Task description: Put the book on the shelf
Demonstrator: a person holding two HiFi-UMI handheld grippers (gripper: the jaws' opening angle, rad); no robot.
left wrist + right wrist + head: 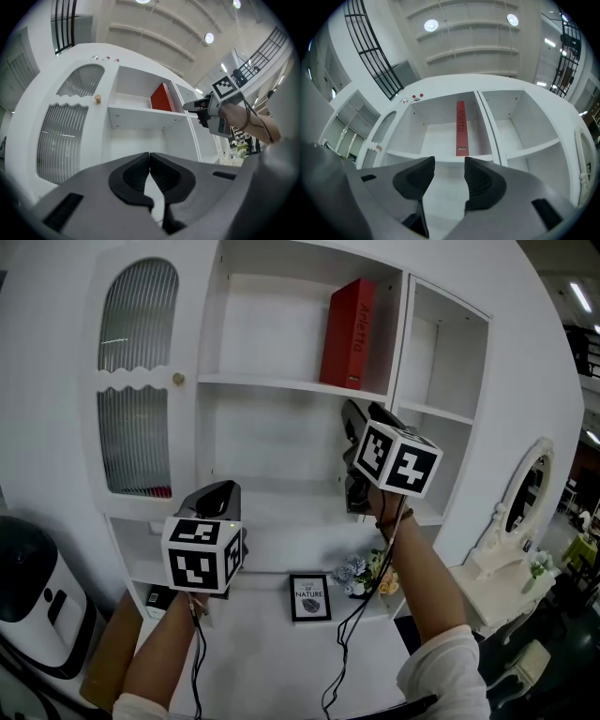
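Where the view fails: from the head view the tips of the left tongs (149, 161) sit behind their own marker cube (202, 554); both forearms are cut off at the lower edge.
Unidentified: a red patch (159, 491) low behind the ribbed-glass door (136, 381); a dark item (157, 596) under the left cube, mostly covered.
Partly covered: the lower middle compartment, by the right tongs (449, 169) and their cube.
Left tongs: pressed together, pads meeting along one line, nothing between them; held in front of the white shelf unit (300, 385), lower than the right pair.
Right tongs: spread wide, gap empty, touching nothing; the red book (461, 127) shows beyond the gap, well apart from the pads.
Red book: upright on the upper middle shelf, spine outward, at the right end against the divider; no tongs on it.
Table (272, 652): white, below the shelves; carries a framed card (309, 597) and a small bunch of flowers (367, 574) just beside it.
Surroundings: oval mirror (528, 491) at right; dark-and-white appliance (33, 606) at left, cut off by the frame.
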